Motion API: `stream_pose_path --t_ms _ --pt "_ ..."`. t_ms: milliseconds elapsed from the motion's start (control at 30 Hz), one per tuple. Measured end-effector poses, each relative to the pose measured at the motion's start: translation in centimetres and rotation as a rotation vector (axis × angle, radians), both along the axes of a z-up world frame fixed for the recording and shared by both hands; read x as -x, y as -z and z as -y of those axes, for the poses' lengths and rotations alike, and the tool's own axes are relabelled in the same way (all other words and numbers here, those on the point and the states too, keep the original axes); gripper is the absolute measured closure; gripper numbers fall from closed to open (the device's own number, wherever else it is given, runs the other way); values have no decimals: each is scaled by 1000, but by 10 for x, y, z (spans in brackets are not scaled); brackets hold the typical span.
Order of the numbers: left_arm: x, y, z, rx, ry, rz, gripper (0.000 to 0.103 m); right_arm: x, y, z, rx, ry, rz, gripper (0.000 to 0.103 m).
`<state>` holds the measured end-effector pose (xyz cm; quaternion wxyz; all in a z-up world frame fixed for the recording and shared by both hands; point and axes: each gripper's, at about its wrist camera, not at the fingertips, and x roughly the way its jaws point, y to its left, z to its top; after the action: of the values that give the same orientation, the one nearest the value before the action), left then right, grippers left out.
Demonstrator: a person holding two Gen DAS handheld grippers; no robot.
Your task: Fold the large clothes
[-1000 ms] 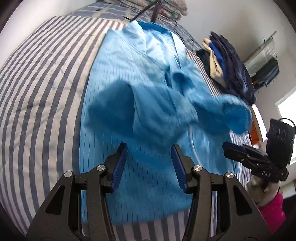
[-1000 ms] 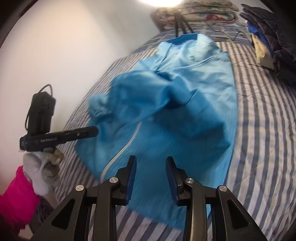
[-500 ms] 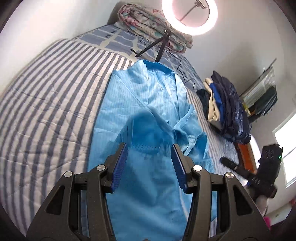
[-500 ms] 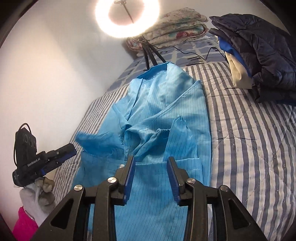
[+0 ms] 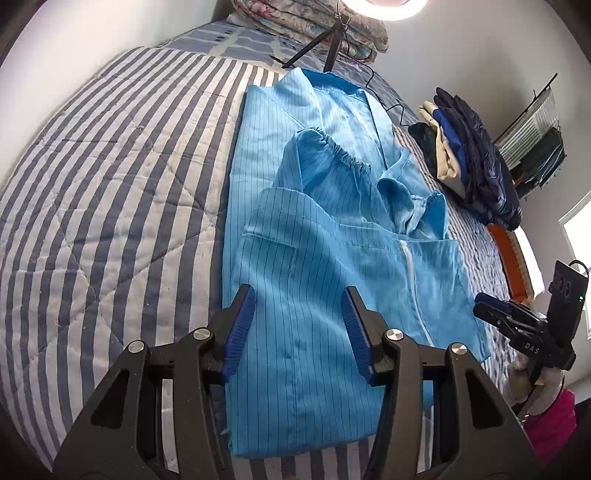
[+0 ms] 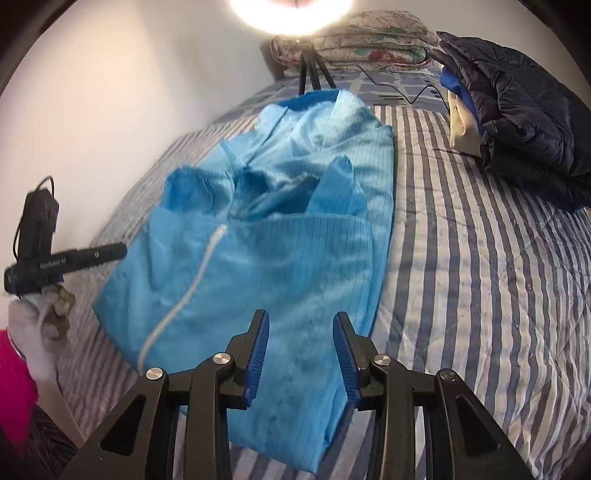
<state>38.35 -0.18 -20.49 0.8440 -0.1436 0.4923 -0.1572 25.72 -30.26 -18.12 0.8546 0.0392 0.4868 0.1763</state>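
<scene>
A large light-blue pinstriped coat (image 5: 332,236) lies lengthwise on the striped bed, collar at the far end, with its lower half folded up over the sleeves and a white zipper (image 5: 410,269) showing. It also shows in the right wrist view (image 6: 280,251). My left gripper (image 5: 299,325) is open and empty above the coat's near fold. My right gripper (image 6: 300,350) is open and empty above the near edge. Each gripper shows in the other's view, the right (image 5: 517,317) and the left (image 6: 70,260), off the coat's sides.
A striped quilt (image 5: 110,184) covers the bed. A pile of dark jackets and clothes (image 6: 517,107) sits at the far right side. A ring light on a tripod (image 6: 310,70) and folded floral bedding (image 6: 369,33) stand at the head.
The coat's lower half, lifted and blurred a second ago, now lies folded flat over the sleeves. Both grippers have drawn back towards the near edge, open.
</scene>
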Motion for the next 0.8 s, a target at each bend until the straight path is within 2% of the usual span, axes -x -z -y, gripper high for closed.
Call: stream_pose_path --t_ms 133,300,400,467,567,600,733,800 --pt "-11 4 6 -9 -12 -1 53 -6 -6 -3 -29 -5 18 65" --pt "-24 14 12 -17 -27 -10 53 -26 3 -17 -39 -7 19 65" --pt "-32 15 15 -34 -33 6 53 -37 10 -27 -13 -11 25 64" --pt "-36 18 13 -39 -51 11 53 -42 17 -31 49 12 12 65" --pt "-44 25 10 -50 -73 -1 58 -50 29 -26 102 57 -32 80" --pt "-45 26 9 -60 -73 -1 63 -50 30 -24 91 74 -42 80" --pt "-33 13 9 -105 -63 14 64 -42 14 -27 70 42 -10 72" --pt "-17 0 9 -100 -37 37 65 -31 4 -27 59 15 14 69"
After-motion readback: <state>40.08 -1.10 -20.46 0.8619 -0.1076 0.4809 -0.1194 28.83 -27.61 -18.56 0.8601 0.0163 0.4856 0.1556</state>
